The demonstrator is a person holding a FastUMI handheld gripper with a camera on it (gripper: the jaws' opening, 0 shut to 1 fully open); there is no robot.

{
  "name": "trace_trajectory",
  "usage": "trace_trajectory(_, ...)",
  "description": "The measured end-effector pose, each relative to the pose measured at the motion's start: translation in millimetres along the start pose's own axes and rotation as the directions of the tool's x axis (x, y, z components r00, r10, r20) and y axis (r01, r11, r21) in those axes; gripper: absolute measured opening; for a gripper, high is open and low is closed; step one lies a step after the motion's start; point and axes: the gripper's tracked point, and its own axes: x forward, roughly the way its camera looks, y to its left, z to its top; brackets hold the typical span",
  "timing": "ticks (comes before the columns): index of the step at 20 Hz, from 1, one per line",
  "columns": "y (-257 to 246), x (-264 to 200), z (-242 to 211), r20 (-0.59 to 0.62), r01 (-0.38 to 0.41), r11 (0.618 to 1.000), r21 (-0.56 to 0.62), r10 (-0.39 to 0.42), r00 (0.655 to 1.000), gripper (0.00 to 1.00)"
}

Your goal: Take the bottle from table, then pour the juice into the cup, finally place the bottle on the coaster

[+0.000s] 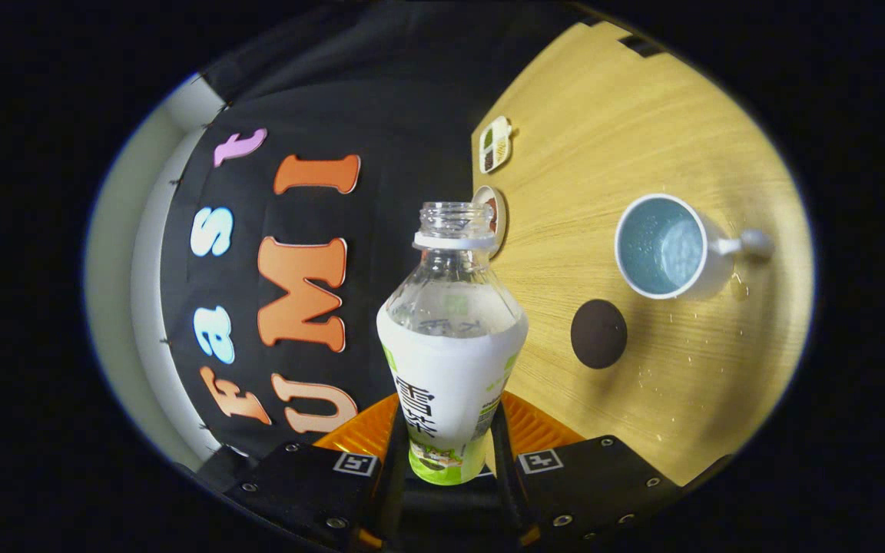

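In the gripper view I see my gripper point(446, 453) pinching the uncapped clear plastic bottle with a white label point(450, 361) between both fingers, the white mug point(669, 247) at two o'clock, the dark round coaster point(598, 333) nearer.

Bare table point(688, 153) surrounds cup point(661, 246) and coaster point(598, 333); tool point(446, 453) grips bottle point(450, 338).

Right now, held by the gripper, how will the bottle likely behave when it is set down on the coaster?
The bottle, clamped between both fingers of the gripper, looks like thin clear plastic and nearly empty, so probably light and squeezable. It is tall, narrow and uncapped, so it may tip easily on the small coaster. Droplets on the table suggest a slippery landing.
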Motion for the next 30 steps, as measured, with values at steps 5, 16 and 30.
trace_trajectory(5, 5.1, 14.1, 5.8, 0.058, 0.051, 0.919, -0.392, -0.031, 0.998, 0.53)
trace_trajectory(16, -9.7, 61.8, 32.5, 0.286, 0.299, 0.398, -0.867, -0.093, 0.954, 0.54)
trace_trajectory(30, -79.8, 108.4, 21.4, 0.289, 0.332, 0.233, -0.914, -0.199, 0.936, 0.58)
